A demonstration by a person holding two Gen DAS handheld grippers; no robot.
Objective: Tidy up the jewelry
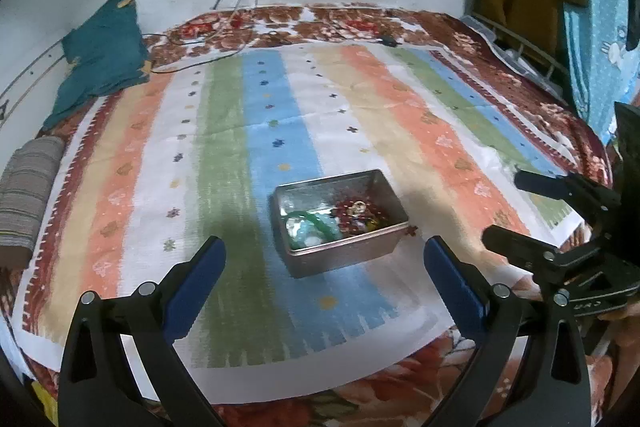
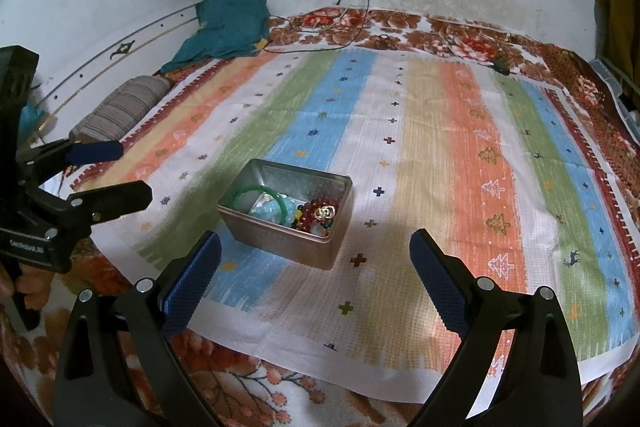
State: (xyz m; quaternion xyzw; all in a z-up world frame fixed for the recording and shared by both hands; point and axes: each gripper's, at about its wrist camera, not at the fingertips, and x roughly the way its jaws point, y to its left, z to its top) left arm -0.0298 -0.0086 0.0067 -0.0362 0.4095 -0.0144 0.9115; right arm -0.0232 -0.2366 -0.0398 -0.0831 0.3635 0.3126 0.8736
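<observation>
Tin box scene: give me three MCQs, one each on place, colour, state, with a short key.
1. Where does the tin box stand?
A. on the striped cloth
B. on the wall ledge
C. inside a drawer

2. What colour is the bangle in the box?
A. yellow
B. green
C. black

3. How are the two grippers?
A. both shut on beads
B. left shut, right open
C. both open and empty

Key: 1 A, the box sits on the cloth's blue and white stripes. 2 B, a green ring leans among the beads. 3 C, the left gripper and right gripper show spread fingers with nothing between them.
</observation>
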